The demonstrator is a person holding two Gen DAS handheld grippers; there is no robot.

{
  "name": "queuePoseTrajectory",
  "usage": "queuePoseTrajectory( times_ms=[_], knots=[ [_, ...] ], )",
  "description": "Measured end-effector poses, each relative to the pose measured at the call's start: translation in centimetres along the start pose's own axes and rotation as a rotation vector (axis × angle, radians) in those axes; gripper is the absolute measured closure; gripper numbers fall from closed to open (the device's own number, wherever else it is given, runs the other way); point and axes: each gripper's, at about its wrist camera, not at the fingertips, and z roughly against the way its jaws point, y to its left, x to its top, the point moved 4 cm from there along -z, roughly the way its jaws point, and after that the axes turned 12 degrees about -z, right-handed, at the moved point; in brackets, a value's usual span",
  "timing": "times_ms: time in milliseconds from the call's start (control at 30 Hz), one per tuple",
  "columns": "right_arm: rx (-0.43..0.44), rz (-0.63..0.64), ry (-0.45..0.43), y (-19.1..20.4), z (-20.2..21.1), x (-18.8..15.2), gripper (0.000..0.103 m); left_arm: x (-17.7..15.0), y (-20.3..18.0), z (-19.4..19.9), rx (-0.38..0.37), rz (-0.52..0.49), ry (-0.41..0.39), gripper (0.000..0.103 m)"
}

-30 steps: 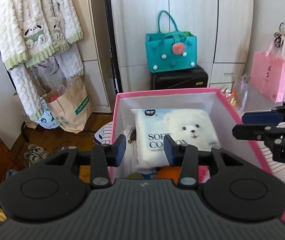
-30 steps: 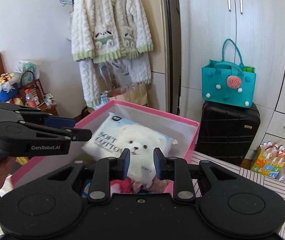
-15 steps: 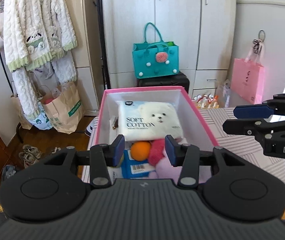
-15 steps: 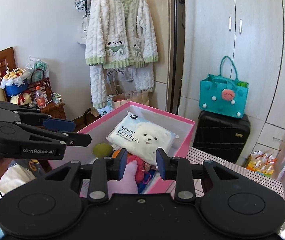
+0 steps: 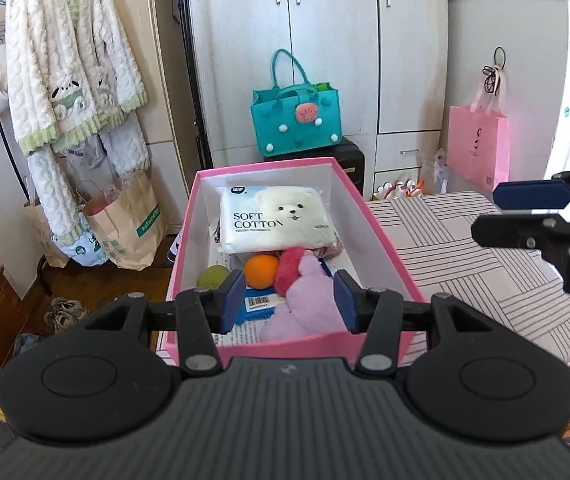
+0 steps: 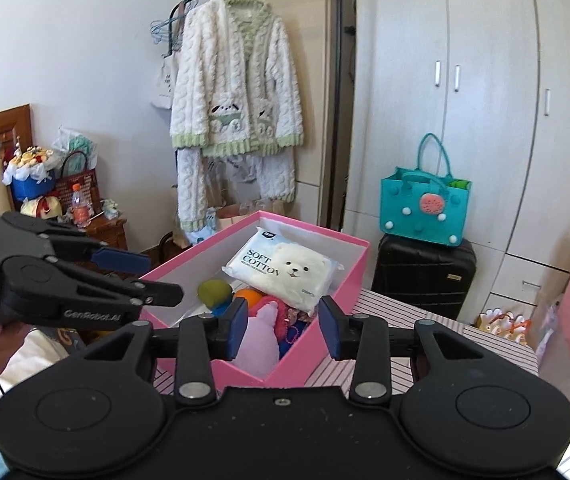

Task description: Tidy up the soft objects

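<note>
Open pink box [image 5: 381,236] holds white cotton pack [image 5: 273,220] flat at far end, orange ball [image 5: 261,271], green ball [image 5: 213,277], lilac plush [image 5: 305,304] near front

Pink box [image 5: 381,236]; orange ball [image 5: 261,271]; lilac plush [image 5: 309,304]; striped cloth [image 5: 485,276].

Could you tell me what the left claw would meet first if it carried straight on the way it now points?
Probably the lilac plush toy lying at the near end of the pink cardboard box; it sits between the open left claw's fingers in view, though depth is uncertain.
</note>
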Motion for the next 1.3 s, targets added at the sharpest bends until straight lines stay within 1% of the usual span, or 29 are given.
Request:
queuePoseTrajectory(
  times_ms=[133,200,267,367,467,500,533,567,600,633,667,733,800,833,967,1133,1233,1300],
  knots=[
    [-0.016,-0.001,-0.009,-0.2,1.1,-0.9,0.056,-0.7,-1.2,1.3,-0.012,-0.001,-0.030,0.049],
    [-0.027,-0.007,-0.022,-0.5,1.6,-1.4,0.055,-1.0,-1.8,1.5,-0.014,-0.014,-0.041,0.049],
    [-0.060,-0.004,-0.042,-0.9,2.2,-1.9,0.055,-1.5,-2.1,1.3,-0.007,-0.016,-0.030,0.049],
    [-0.068,-0.042,-0.051,-1.9,3.1,-2.4,0.055,-2.3,-2.4,1.0,0.002,-0.015,-0.017,0.048],
    [-0.098,-0.059,-0.054,-2.5,3.6,-3.1,0.051,-2.8,-2.7,0.9,0.006,-0.011,-0.010,0.048],
    [-0.113,-0.063,-0.054,-2.6,3.8,-3.3,0.048,-2.9,-2.8,0.9,0.004,-0.006,-0.008,0.048],
    [-0.133,-0.071,-0.049,-2.8,3.8,-3.6,0.037,-3.1,-2.9,0.8,-0.002,-0.004,-0.010,0.048],
    [-0.158,-0.085,-0.045,-2.9,3.8,-3.8,0.030,-3.2,-3.0,0.8,-0.012,-0.002,-0.015,0.048],
    [-0.178,-0.100,-0.055,-3.2,3.8,-3.9,0.015,-3.3,-3.0,0.7,-0.020,0.001,-0.012,0.048],
    [-0.189,-0.113,-0.078,-3.4,4.0,-4.1,0.004,-3.4,-3.0,0.5,-0.022,0.005,-0.001,0.048],
    [-0.201,-0.118,-0.096,-3.6,4.2,-4.3,0.002,-3.5,-3.1,0.5,-0.020,0.006,0.003,0.048],
    [-0.254,-0.121,-0.100,-3.8,4.4,-4.6,0.000,-3.5,-3.2,0.4,-0.008,-0.005,0.005,0.046],
    [-0.326,-0.135,-0.061,-4.0,4.3,-4.8,0.000,-3.7,-3.4,0.5,0.000,-0.007,0.007,0.044],
    [-0.344,-0.134,-0.045,-4.1,4.2,-5.0,0.000,-3.7,-3.4,0.5,-0.003,-0.005,0.008,0.043],
    [-0.344,-0.106,-0.027,-3.9,4.7,-5.9,0.000,-3.6,-4.0,0.7,-0.025,0.014,0.008,0.037],
    [-0.378,-0.149,-0.037,-4.2,5.4,-6.7,0.000,-3.7,-4.7,1.5,-0.068,0.044,-0.026,0.035],
    [-0.374,-0.180,-0.049,-4.2,5.9,-7.0,0.000,-3.8,-5.0,2.0,-0.065,0.062,-0.041,0.031],
    [-0.374,-0.199,-0.057,-4.3,6.2,-7.2,0.000,-3.8,-5.3,2.3,-0.050,0.064,-0.048,0.021]
  ],
)
